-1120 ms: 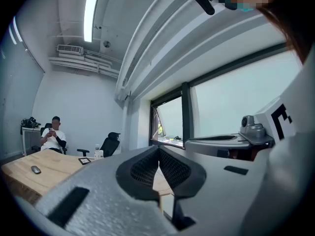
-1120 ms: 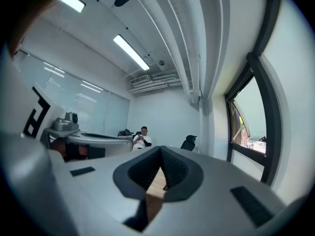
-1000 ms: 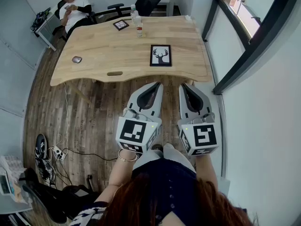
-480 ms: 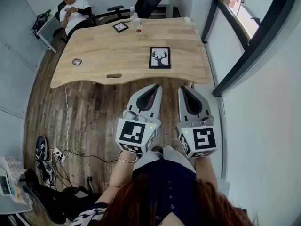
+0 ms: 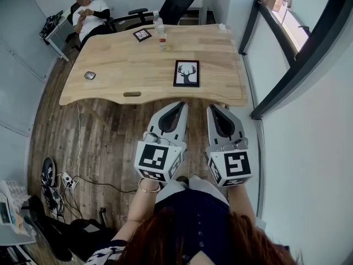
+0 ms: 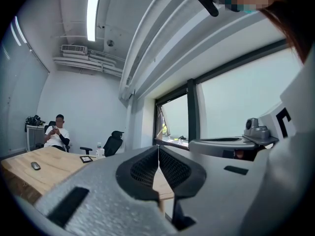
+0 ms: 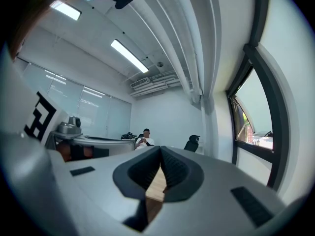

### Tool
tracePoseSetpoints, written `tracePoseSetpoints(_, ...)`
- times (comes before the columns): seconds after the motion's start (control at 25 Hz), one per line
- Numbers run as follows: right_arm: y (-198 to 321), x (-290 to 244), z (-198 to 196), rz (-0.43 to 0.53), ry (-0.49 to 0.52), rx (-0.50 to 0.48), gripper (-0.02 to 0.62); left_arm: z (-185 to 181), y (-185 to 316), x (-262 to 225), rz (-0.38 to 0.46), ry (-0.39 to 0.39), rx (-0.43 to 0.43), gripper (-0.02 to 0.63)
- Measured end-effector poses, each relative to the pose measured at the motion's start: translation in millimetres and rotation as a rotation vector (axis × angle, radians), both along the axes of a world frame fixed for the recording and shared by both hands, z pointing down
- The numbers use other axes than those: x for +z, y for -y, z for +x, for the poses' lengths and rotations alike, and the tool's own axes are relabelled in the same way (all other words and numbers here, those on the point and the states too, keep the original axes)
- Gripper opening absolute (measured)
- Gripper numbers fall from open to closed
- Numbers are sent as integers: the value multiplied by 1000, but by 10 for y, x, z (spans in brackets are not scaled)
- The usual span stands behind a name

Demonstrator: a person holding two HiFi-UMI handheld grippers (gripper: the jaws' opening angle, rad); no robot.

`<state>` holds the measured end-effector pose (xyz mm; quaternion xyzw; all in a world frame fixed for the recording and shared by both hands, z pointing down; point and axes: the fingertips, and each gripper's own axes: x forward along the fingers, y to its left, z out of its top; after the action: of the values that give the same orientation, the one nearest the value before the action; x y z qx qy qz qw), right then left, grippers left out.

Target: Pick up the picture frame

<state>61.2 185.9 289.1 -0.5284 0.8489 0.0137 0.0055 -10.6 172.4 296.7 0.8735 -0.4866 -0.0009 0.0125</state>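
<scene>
Approach stage of the pick-up, judging by the layout: black-bordered rectangular picture frame with a white deer-head print, lying flat on pale wooden table, close to that table's near edge and toward its right end, untouched. Short of the table's near edge, over brown wood-plank floor, left gripper in white plastic with black ridged pads and matching right gripper, side by side, both pointing level toward the table. Jaws of each pressed fully together in its own gripper view, nothing between the pads, nothing held. Next move, as a judgement: carrying one or both grippers forward past the table's near edge, spreading the jaws, then lowering onto a rim of the frame; probably fiddly, with the frame flat against the tabletop and little to get under. Hard to make out: picture frame absent from both gripper views, masked by the closed jaws and gripper bodies, only slivers of tabletop showing there; thickness of the frame and any stand on its back not visible; holding hands covered by the marker cubes; small grey oval object at the table's left end too small to identify, possibly a mouse. At the table's far edge, smaller dark frame and clear bottle; beyond the table's far left corner, seated person in a white top.
</scene>
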Motion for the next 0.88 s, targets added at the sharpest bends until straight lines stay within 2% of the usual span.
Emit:
tracePoseSetpoints(0.36, 340, 125, 69, -4, -20, -32, 25, 23, 290, 117, -14, 5, -62, 26)
tracePoseSetpoints(0.88, 996, 291, -74, -34, -15, -45, 25, -80, 960, 224, -28, 32, -68, 26)
